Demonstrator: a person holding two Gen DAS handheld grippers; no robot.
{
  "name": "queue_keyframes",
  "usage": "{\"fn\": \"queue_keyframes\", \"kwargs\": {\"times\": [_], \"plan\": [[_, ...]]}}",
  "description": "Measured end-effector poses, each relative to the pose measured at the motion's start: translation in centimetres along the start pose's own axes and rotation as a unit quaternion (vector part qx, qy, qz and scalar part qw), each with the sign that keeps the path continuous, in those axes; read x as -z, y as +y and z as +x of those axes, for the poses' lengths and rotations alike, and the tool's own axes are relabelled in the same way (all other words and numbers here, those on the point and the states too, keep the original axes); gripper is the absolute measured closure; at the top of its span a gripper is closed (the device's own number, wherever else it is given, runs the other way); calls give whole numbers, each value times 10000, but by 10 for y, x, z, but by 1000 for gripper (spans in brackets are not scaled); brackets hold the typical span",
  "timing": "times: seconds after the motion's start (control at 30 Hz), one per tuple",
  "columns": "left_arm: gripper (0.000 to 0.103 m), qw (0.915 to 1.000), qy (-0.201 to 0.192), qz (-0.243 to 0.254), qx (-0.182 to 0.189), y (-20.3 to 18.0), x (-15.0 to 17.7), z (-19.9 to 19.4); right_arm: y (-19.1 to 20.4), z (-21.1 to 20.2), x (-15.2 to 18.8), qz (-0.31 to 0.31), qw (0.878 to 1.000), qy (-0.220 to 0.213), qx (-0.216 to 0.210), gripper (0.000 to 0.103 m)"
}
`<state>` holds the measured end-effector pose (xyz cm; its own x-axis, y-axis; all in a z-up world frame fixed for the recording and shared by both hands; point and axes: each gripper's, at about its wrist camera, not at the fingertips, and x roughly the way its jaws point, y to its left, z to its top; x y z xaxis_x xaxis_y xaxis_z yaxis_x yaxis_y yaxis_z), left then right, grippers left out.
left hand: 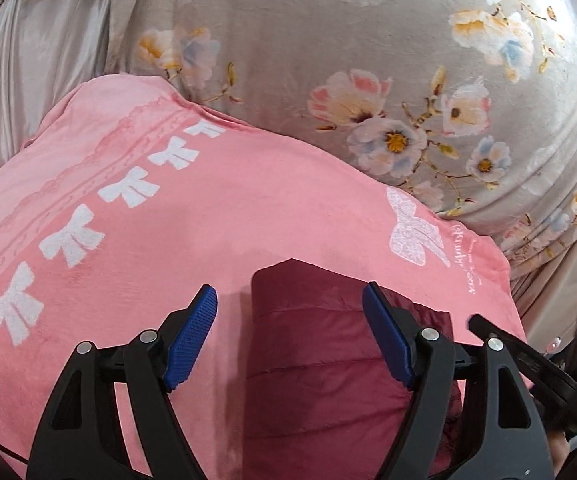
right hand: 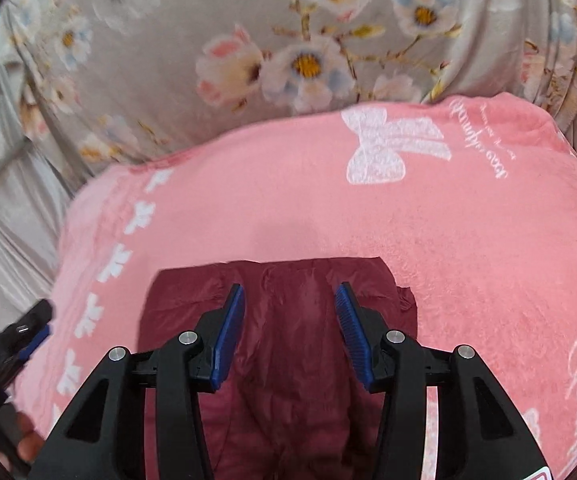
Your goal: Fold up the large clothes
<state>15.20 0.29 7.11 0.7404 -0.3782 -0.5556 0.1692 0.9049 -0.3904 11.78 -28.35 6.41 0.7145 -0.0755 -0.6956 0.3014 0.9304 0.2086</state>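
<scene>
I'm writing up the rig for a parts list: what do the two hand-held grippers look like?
Both look alike. The left hand-held gripper and the right hand-held gripper each have two black plastic arms with triangular cut-outs, silver round pivot pins, and blue ribbed pads on the fingertips. No cables or sleeves show clearly.

The maroon quilted garment (left hand: 328,360) runs off the bottom edge in both wrist views, so its full shape cannot be told. The pink blanket (right hand: 468,240) is cut by the frame edges, its script lettering too small to read. The right wrist view is smeared, softening the floral bedspread (right hand: 168,60).
</scene>
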Motion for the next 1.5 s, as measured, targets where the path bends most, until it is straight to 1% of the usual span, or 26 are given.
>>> {"fn": "queue_keyframes", "kwargs": {"times": [0.03,0.1,0.13,0.17,0.2,0.23,0.27,0.33,0.4,0.47,0.53,0.57,0.67,0.77,0.83,0.9,0.97,1.07,1.17,1.3,1.5], "plan": [[30,10000,5,-15,-18,2,0,1,4,15,-2,-19,9998,172,129,55],[30,10000,36,-18,-43,6,-3,9,6,42,0,-4,9984,512,233,56],[30,10000,61,-2,-48,5,-3,12,5,53,3,-11,9974,656,315,61],[30,9999,91,20,-51,4,-4,15,3,61,7,-52,9968,717,359,81],[30,9999,122,34,-48,3,-5,19,-1,62,11,-55,9970,707,325,98],[30,9999,145,47,-28,2,-5,21,-6,61,14,2,9974,665,280,99],[30,9998,173,77,6,-1,-6,24,-14,53,16,127,9984,483,251,101],[30,9997,199,123,28,-7,-7,31,-25,33,19,204,9993,33,301,101],[30,9994,237,219,95,-21,-9,38,-34,16,23,209,9981,-312,490,101],[30,9987,306,356,176,-40,-8,50,-41,8,26,227,9967,-463,622,101],[30,9979,408,461,208,-56,-3,66,-49,14,32,228,9966,-362,702,101],[30,9970,513,561,166,-68,2,79,-55,21,35,286,9968,-271,699,101],[30,9932,760,873,-139,-91,22,115,-67,36,40,344,9962,-165,789,101],[31,9892,992,1005,-403,-97,41,144,-76,50,46,366,9960,-111,812,101],[29,9884,1093,964,-432,-95,49,156,-80,56,50,389,9961,-83,787,100],[28,9885,1104,930,-451,-92,55,163,-85,63,54,400,9963,-68,758,100],[23,9889,1070,904,-487,-91,59,168,-90,69,58,479,9965,-53,680,100],[18,9892,1022,914,-522,-91,64,172,-97,76,64,607,9966,-75,544,100],[15,9890,927,987,-587,-93,70,177,-98,79,68,639,9966,-132,508,99],[13,9894,799,1037,-629,-93,75,179,-97,81,72,652,9963,-206,516,99],[12,9881,707,1146,-742,-96,80,183,-98,82,73,684,9962,-190,498,99]]}}
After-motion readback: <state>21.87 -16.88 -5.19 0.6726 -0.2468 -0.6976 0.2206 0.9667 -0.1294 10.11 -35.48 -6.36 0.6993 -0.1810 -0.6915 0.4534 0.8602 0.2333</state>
